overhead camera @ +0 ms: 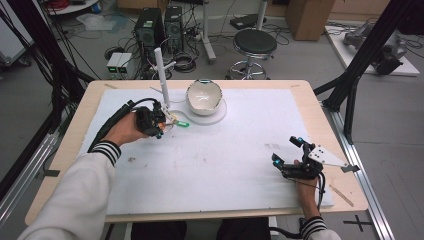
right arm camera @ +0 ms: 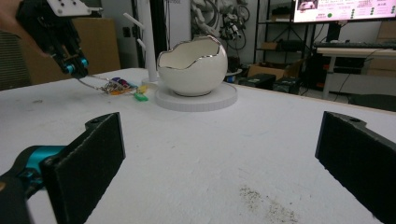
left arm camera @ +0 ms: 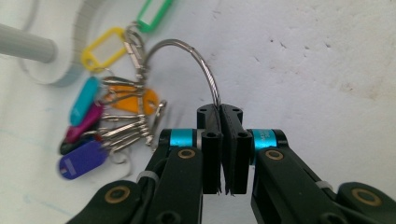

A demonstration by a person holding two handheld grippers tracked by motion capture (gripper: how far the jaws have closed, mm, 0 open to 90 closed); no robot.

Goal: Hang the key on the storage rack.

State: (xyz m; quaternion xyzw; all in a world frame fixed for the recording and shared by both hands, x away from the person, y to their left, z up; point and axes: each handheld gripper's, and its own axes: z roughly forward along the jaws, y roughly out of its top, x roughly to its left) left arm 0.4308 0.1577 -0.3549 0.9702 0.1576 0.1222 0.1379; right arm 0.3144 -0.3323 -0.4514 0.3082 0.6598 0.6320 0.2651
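Note:
A bunch of keys with coloured tags (left arm camera: 107,126) hangs on a thin wire ring (left arm camera: 196,60). My left gripper (left arm camera: 220,114) is shut on that ring, its two pads pinching the wire. In the high view the left gripper (overhead camera: 159,132) sits left of the white stand, with the keys (overhead camera: 176,122) trailing toward the bowl. The right gripper view shows the keys (right arm camera: 119,86) lying low by the table under the left gripper (right arm camera: 74,67). My right gripper (overhead camera: 286,150) rests at the table's right, open, with nothing between its pads (right arm camera: 88,158).
A white egg-shaped bowl (overhead camera: 203,95) sits on a round white base (overhead camera: 217,116) at the table's back middle. A white peg stand (overhead camera: 161,75) rises just left of it. A white mat (overhead camera: 215,165) covers the table.

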